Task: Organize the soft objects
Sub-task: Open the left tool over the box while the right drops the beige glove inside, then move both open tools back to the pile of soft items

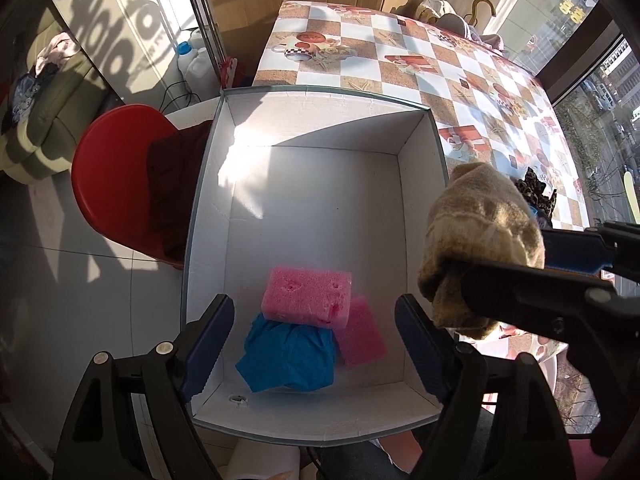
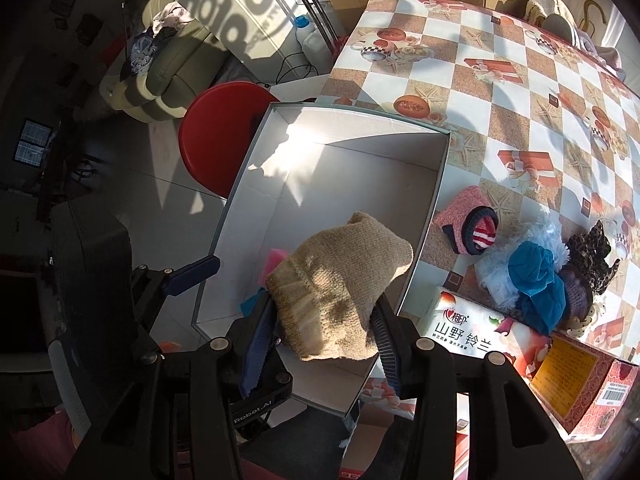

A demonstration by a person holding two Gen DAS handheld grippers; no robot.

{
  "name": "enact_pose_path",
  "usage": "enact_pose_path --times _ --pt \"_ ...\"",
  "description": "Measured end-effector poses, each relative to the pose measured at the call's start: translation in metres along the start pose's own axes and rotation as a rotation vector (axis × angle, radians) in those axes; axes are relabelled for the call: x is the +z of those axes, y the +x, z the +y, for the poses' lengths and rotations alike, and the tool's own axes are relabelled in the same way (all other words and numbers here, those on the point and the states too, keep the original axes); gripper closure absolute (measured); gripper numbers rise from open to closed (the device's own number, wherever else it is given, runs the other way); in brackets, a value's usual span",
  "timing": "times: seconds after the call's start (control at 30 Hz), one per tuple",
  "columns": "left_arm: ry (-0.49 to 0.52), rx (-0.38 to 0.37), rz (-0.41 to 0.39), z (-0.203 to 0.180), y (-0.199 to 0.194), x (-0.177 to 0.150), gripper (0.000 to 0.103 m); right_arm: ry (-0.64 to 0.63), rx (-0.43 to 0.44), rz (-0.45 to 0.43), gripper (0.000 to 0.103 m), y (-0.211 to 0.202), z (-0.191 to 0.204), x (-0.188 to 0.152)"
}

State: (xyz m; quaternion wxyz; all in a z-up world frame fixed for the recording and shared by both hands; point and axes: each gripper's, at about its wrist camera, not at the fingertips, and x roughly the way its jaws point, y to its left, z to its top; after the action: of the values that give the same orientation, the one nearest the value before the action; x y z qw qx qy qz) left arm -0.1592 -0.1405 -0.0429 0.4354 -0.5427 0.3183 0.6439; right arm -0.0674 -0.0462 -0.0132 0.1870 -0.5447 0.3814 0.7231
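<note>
1. A checkered counter (image 2: 520, 92) stood by a sunlit window, with one red stool (image 1: 116, 184) on the tiled floor at its left edge.
2. One white box (image 1: 320, 128) sat at the counter's near left corner, holding two pink sponges (image 1: 306, 296) and one blue cloth (image 1: 286, 356).
3. The left tool (image 1: 314, 340) hovered over the box, spread wide and holding nothing.
4. The right tool (image 2: 324, 332) gripped one beige knit sock (image 2: 340, 284) above the box's right wall.
5. A pile of soft items (image 2: 536, 276) lay by the near right edge.
</note>
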Motion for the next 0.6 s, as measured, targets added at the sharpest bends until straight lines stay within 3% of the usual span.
enact_pose_path --times 0.03,0.1,0.13,0.23,0.27,0.4,0.6 --pt "-0.01 -0.006 -0.015 0.001 -0.002 0.001 0.006 0.004 -0.003 -0.002 0.05 -0.001 -0.001 0.0" --pt "-0.032 -0.025 -0.041 0.003 -0.006 0.002 0.0 0.017 -0.01 -0.008 0.013 -0.003 -0.005 0.0" --pt "-0.041 -0.041 -0.047 0.005 -0.008 0.003 0.0 0.028 -0.01 -0.019 0.009 -0.005 -0.007 0.0" --pt "-0.061 -0.07 -0.073 0.007 -0.013 0.007 0.0 0.065 -0.002 -0.035 0.006 -0.012 -0.014 0.0" --pt "-0.063 -0.077 -0.078 0.008 -0.015 0.009 0.0 0.078 -0.007 -0.032 0.0 -0.013 -0.017 0.0" --pt "-0.059 -0.107 -0.068 0.003 -0.018 0.015 0.0 0.142 -0.005 -0.028 0.0 -0.018 -0.036 -0.004" --pt "0.043 -0.121 -0.047 -0.032 -0.019 0.03 0.0 0.26 0.006 -0.056 0.0 -0.043 -0.082 -0.013"
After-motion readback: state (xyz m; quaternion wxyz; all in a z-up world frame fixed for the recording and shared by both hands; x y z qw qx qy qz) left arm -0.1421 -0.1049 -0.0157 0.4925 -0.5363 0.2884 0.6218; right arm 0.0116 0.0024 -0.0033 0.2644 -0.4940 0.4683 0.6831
